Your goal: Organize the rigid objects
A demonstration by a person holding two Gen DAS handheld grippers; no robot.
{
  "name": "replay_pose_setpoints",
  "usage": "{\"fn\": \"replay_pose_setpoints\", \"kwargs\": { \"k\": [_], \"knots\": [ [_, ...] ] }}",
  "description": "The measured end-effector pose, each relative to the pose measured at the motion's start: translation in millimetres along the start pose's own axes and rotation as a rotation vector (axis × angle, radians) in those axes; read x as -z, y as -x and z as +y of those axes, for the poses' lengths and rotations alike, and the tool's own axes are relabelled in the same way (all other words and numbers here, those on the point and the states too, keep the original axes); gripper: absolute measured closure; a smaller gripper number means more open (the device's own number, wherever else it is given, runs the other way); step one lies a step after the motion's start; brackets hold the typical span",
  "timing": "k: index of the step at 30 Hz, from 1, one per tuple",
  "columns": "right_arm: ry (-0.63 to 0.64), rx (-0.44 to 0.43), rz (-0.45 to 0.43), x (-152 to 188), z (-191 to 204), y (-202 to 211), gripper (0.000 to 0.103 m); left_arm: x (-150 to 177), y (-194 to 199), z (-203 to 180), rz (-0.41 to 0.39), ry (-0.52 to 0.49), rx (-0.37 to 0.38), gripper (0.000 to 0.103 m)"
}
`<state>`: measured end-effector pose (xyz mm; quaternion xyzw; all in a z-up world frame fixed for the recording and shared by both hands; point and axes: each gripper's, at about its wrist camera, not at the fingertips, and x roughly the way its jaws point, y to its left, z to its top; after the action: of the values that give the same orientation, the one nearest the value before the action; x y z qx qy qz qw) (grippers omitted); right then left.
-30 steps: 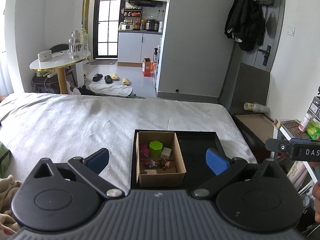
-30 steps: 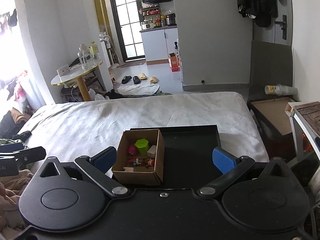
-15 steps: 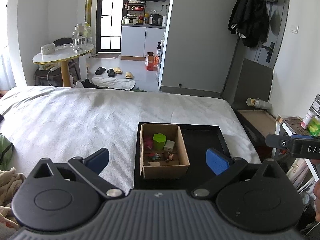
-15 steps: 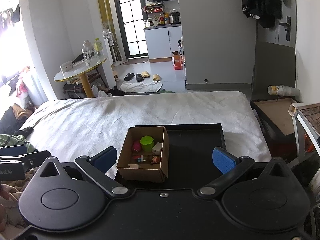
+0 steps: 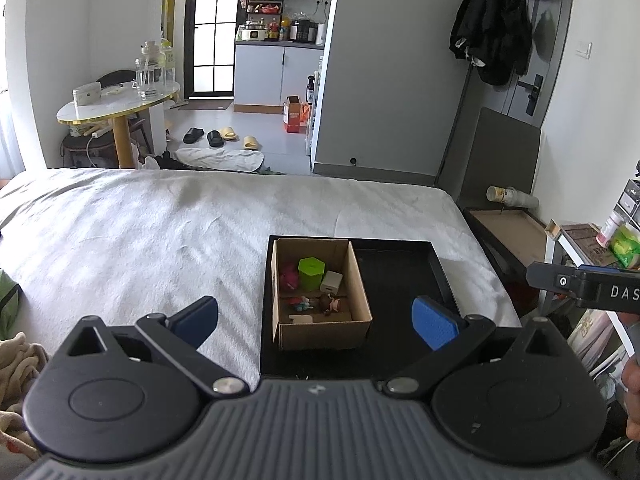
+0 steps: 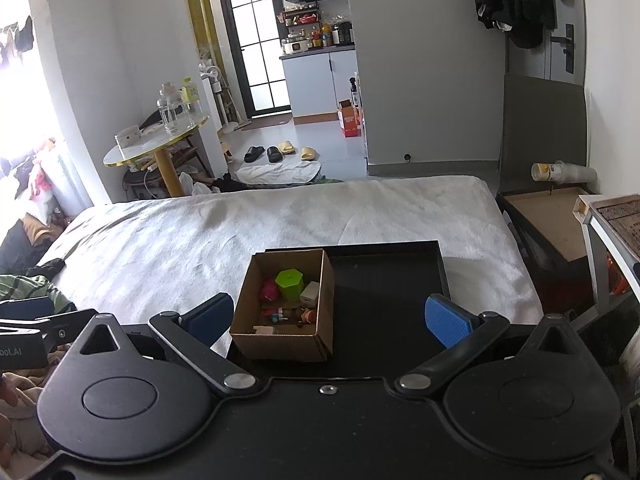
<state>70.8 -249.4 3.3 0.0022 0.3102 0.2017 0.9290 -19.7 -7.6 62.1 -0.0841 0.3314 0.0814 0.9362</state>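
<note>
On a white bed point(image 5: 160, 232), a black tray point(image 5: 400, 280) holds a cardboard box point(image 5: 320, 332) of small toys point(image 5: 311, 272), its right half bare; both grippers point(image 5: 315, 314) point(image 6: 330, 314) hover empty, jaws spread, fitting toys all boxed or awaiting unpacking.

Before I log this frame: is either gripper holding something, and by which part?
Nothing is held. The left gripper and right gripper are both open, above the cardboard box.

Both wrist cams look fwd over bed point(image 5: 160, 232), sharing cardboard box point(image 5: 320, 332) point(image 6: 280, 346) in tray point(image 5: 400, 280).
</note>
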Motion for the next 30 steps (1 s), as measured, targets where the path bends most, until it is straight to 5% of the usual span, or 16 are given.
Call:
{"fn": "replay_pose_setpoints", "kwargs": {
  "k": [30],
  "knots": [
    [0.0,0.004,0.005,4.9,1.1,-1.7,0.0,2.4,0.6,-2.1,0.0,-0.001,0.009,0.001]
  ]
}}
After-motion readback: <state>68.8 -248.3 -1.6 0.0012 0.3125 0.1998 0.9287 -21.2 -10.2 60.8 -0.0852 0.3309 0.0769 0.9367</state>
